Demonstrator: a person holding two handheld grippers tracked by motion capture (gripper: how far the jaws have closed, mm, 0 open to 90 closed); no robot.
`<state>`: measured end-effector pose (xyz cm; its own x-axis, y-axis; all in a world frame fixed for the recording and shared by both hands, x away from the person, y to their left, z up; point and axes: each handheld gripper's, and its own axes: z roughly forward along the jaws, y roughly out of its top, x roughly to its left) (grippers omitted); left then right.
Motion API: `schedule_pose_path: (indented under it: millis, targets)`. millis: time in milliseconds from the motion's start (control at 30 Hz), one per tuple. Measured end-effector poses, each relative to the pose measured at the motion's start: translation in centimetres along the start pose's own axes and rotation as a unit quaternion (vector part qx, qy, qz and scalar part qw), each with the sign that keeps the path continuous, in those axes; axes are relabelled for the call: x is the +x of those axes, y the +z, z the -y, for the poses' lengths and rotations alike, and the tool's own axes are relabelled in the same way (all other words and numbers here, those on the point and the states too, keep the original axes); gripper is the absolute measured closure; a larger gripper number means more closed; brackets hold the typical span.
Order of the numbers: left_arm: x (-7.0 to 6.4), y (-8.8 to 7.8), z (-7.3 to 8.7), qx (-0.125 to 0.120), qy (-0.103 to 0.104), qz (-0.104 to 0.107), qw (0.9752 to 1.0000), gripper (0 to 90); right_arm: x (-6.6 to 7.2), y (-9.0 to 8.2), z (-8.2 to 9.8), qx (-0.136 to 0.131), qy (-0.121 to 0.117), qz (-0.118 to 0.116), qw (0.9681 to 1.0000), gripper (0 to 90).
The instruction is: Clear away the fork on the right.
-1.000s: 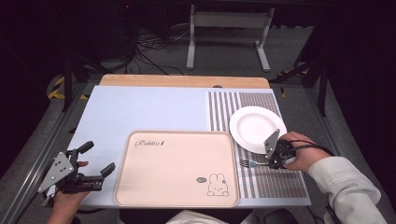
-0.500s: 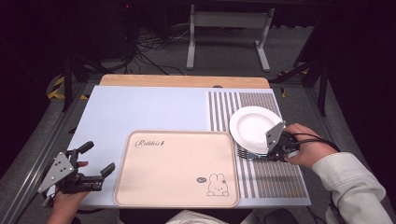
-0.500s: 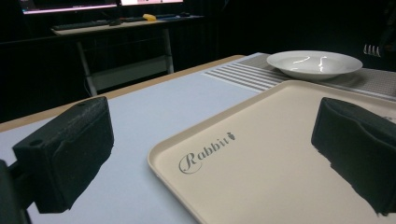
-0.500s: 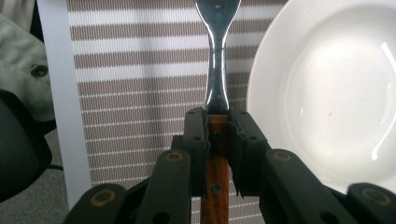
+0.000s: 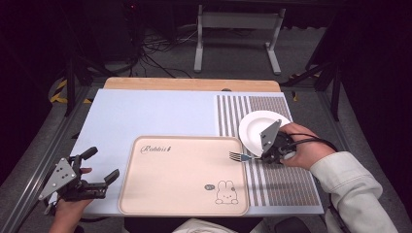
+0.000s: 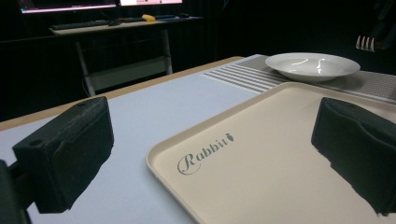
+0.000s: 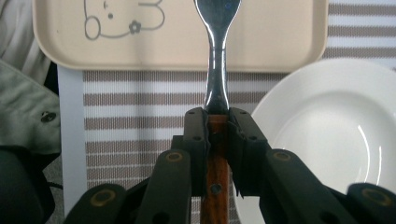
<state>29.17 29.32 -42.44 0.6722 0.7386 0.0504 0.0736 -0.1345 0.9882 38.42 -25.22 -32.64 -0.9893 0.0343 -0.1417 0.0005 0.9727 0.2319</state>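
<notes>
Wooden-handled fork (image 5: 241, 156), clamped in the right gripper (image 5: 270, 154), points its tines across the beige tray's (image 5: 145, 194) right edge; left gripper (image 5: 99, 174) waits open off its left edge.

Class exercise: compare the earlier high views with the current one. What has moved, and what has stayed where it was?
The right tongs, shut on the fork, lifted it off the striped mat and carried it left, so its tines now reach over the tray edge. The left tongs stayed open beside the tray; the plate and tray did not move.
</notes>
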Motion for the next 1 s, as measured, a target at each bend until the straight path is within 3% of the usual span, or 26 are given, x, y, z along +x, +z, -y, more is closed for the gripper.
schedule_pose_path:
  millis: [233, 533, 600, 733, 833, 900, 1000]
  targets:
    - [0.0, 0.0, 0.0, -0.001, -0.003, 0.002, 1.0, 0.0, -0.3, 0.3, -2.4, -0.031, -0.019, -0.003, 0.9993, 78.4]
    - [0.0, 0.0, 0.0, -0.001, -0.001, 0.001, 1.0, 0.0, -0.7, 1.2, -5.3, -0.038, -0.043, -0.013, 0.9983, 78.4]
    - [0.0, 0.0, 0.0, -0.003, -0.002, 0.001, 1.0, 0.0, -0.6, 1.4, -5.9, -0.04, -0.039, -0.017, 0.9983, 78.4]
    - [0.1, -0.1, -0.1, -0.003, -0.002, 0.003, 1.0, 0.0, -0.5, 1.7, -6.8, -0.054, -0.016, -0.025, 0.9981, 78.4]
    - [0.1, -0.1, -0.1, 0.0, -0.001, 0.004, 1.0, 0.0, -0.4, 1.7, -7.2, -0.062, 0.015, -0.03, 0.9975, 78.4]
    - [0.0, -0.1, -0.1, -0.001, 0.0, 0.003, 1.0, 0.0, -0.3, 1.8, -7.4, -0.074, 0.048, -0.028, 0.9957, 78.4]
    - [0.0, -0.1, -0.1, -0.001, 0.002, 0.003, 1.0, 0.0, -0.1, 2.0, -7.6, -0.084, 0.108, -0.036, 0.99, 78.4]
